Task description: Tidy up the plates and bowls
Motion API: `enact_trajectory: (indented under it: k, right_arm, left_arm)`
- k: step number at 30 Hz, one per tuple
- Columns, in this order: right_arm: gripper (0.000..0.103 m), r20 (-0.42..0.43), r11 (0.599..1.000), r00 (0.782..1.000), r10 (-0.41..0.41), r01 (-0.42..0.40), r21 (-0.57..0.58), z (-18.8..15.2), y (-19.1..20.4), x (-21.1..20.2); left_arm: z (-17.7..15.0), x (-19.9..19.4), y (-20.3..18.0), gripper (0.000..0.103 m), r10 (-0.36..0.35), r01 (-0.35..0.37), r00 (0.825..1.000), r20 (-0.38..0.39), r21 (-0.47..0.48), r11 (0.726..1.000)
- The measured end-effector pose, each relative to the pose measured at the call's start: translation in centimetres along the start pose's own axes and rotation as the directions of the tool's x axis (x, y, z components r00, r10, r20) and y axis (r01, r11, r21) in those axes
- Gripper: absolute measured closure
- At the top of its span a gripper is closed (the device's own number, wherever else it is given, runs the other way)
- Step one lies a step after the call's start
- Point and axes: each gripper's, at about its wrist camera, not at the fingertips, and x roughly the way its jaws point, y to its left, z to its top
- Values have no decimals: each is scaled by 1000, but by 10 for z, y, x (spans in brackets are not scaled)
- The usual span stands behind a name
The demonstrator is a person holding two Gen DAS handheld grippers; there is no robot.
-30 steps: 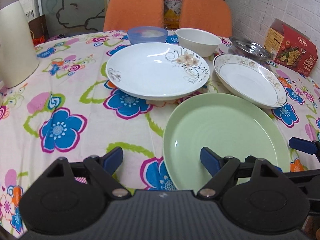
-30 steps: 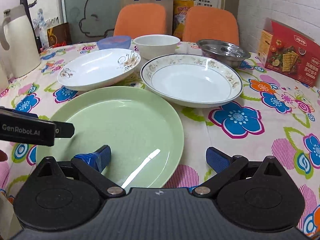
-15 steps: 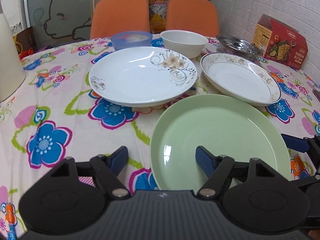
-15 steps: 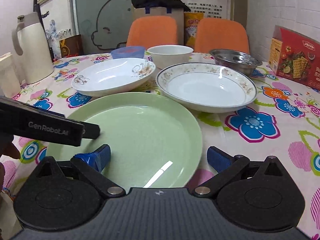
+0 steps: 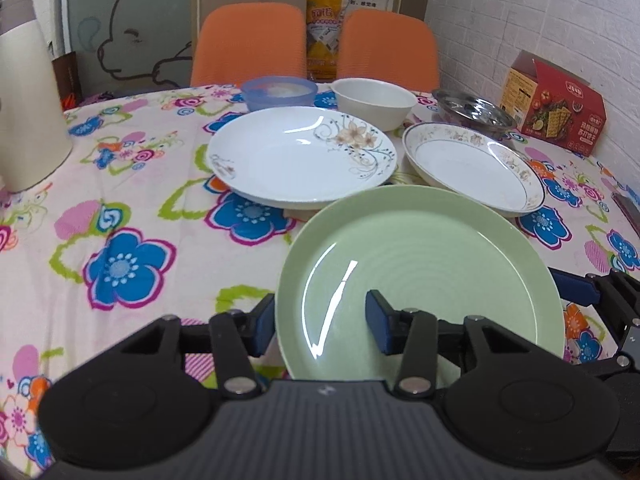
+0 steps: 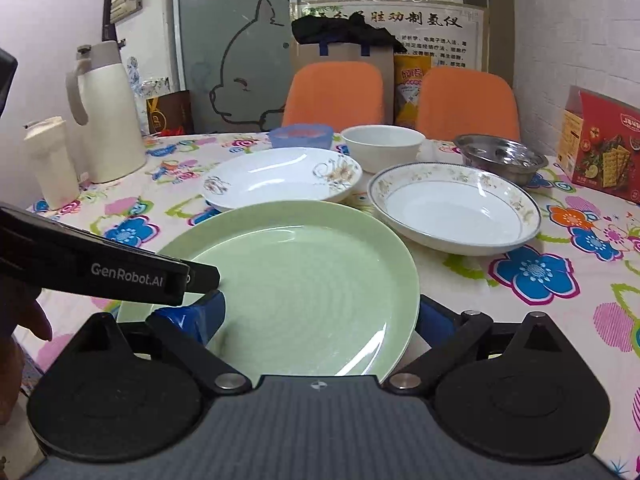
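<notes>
Grippers bracket the green plate (image 5: 420, 264) from opposite rims, probably to lift it level: left gripper (image 5: 322, 318) and right gripper (image 6: 320, 316) both spread wide, seemingly unclamped.

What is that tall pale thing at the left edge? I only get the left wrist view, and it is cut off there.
Observer: A white flask. The right wrist view shows it whole, with a handle and a lid.
Visitor: Is anything beside it?
Observer: Yes, a small white container stands to its left in that view, apart from it.
Visitor: And who is holding my camera?
Observer: A person. A hand shows at that view's left edge, below the left hand-held gripper.
</notes>
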Motion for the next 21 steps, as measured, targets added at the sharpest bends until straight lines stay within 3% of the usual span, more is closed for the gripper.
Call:
enact_trajectory:
  k: [5,10,21]
  right_arm:
    - [16,-1,995,996,91,-91,-32,7,38,12]
    - [16,-48,987,986,157,-158,-21,7,65,38]
    - [14,-93,990,989,117,-124,-63,7,80,58]
  left_arm:
    - [-4,-22,39,57,86,-86,996,2,-52,995]
    - [-9,-19,74,57,154,-156,988,-33,-86,984]
    - [-6,1,92,57,162,-163,987,-22,-77,984]
